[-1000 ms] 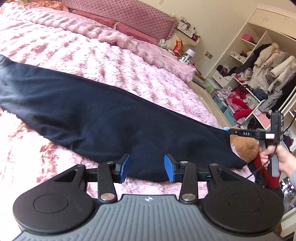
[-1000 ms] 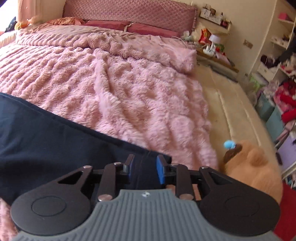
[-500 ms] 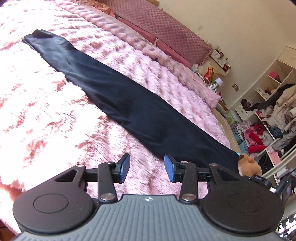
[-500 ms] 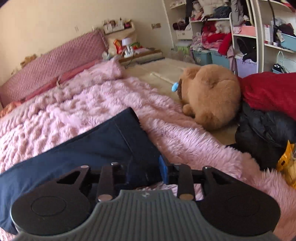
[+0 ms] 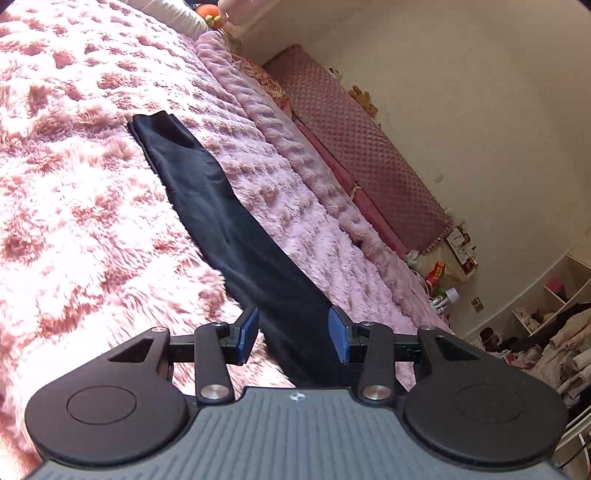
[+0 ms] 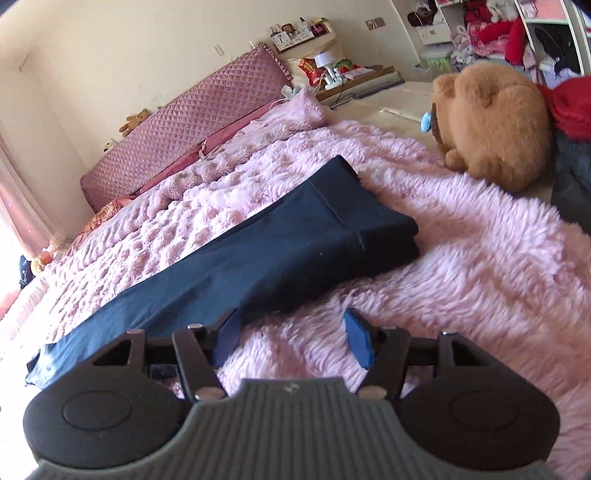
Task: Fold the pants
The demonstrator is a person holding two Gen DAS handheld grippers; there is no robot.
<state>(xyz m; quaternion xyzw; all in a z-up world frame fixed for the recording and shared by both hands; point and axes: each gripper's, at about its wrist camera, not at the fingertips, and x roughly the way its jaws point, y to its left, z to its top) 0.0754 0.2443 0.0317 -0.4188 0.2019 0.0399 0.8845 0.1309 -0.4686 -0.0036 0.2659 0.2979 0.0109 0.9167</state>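
Dark pants (image 6: pixel 280 251) stretched flat along the pink blanket (image 6: pixel 461 280) (brown plush toy (image 6: pixel 491 125) beyond). Left gripper (image 5: pixel 293 334) and right gripper (image 6: pixel 291 338) both spread wide, holding nothing.

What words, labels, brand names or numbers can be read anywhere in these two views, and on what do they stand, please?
None can be read.
Red snack bag by the bed: print too blurred.
Boxes on the headboard shelf: labels too small.
Left gripper and right gripper: only a small emblem on each body, no letters.
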